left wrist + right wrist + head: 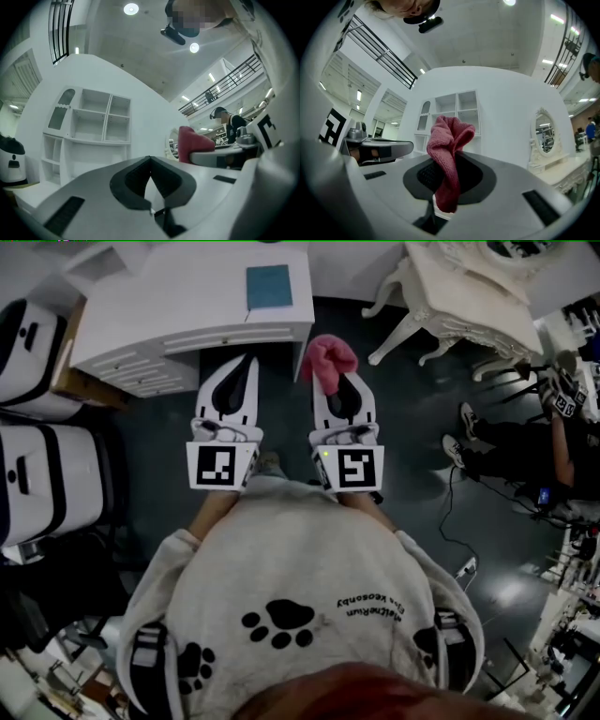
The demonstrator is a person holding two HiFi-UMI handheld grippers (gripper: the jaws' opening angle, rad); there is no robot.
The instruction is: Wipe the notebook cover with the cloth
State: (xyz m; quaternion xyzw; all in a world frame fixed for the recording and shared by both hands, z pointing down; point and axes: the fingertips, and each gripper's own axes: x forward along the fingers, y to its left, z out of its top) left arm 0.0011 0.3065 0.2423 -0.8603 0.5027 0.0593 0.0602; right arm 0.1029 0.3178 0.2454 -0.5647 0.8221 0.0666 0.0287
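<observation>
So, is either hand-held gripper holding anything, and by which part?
The right hand-held gripper pinches the pink terry cloth near one end; the left hand-held gripper is shut, empty.

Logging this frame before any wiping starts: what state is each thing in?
Left tool: shut, holding nothing.
Right tool: shut on the cloth.
Cloth: bunched, sticking out past the jaw tips.
Notebook: closed, flat on the white desk, neither tool touching it.
Desk drawers: shut.
</observation>
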